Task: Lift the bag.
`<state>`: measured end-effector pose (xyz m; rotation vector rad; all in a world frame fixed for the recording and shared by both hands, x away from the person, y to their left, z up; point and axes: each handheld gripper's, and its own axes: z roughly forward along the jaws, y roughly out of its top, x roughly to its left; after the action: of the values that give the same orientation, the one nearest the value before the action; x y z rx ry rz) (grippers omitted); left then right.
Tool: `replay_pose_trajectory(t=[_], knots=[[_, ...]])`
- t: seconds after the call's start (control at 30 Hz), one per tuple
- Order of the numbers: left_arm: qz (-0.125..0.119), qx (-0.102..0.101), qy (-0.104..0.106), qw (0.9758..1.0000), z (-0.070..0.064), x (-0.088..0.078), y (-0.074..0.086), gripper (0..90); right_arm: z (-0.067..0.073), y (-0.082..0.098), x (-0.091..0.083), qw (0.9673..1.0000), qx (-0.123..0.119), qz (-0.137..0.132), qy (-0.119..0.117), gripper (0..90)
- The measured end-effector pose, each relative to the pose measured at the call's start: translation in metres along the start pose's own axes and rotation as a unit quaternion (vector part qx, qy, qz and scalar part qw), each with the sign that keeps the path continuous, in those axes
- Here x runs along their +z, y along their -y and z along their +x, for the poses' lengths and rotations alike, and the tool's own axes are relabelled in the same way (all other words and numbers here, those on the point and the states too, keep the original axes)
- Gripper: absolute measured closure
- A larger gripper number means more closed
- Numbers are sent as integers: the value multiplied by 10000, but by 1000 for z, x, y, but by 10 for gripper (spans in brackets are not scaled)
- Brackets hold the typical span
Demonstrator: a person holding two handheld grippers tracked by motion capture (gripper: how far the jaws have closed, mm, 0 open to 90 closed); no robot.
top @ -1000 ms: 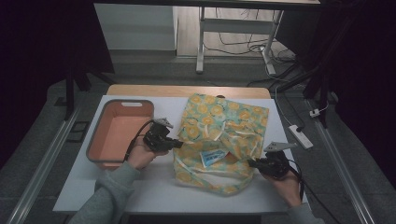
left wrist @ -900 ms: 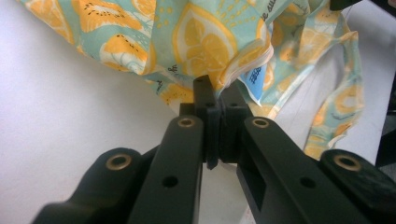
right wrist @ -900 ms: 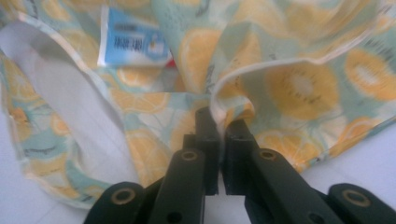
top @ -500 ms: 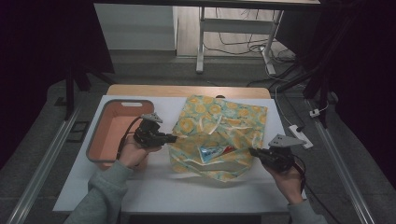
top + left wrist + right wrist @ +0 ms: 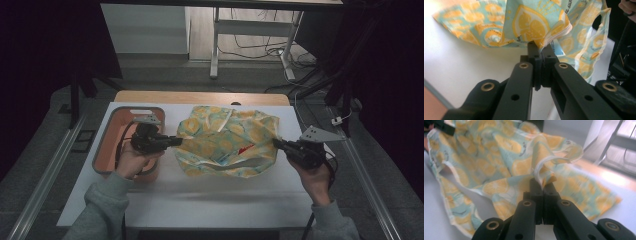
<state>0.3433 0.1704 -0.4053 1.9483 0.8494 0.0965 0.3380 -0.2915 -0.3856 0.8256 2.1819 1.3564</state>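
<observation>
Now wider apart, lemon-print bag [image 5: 227, 142] stretched.

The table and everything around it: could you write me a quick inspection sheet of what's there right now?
Surface: white table, wooden strip at its far edge.
Job's things: lemon-print cloth bag, held up between both grippers, mouth sagging open.
Clutter: orange tray at the table's left end.
Grippers: left gripper shut on the bag's left edge; right gripper shut on its right edge.
Cables: one trails from each gripper; more lie on the floor beyond the table.
Surroundings: white desk frame behind, dark curtains at the sides.
</observation>
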Motion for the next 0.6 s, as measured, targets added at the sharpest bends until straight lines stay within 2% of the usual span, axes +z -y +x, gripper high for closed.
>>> replay_pose_trajectory(t=[0.2, 0.43, 0.6], knots=[[-369, 73, -62, 9993, -1, -23, -15, 884, -4, -36, -7, 9991, -113, -398, 70, 889], [-614, 150, -120, 9979, -2, -33, -34, 884, -18, -68, -5, 9982, -40, -601, 79, 891], [-809, 251, -182, 9962, -6, -43, -48, 884, -23, -89, -21, 9951, -70, -969, 196, 892]])
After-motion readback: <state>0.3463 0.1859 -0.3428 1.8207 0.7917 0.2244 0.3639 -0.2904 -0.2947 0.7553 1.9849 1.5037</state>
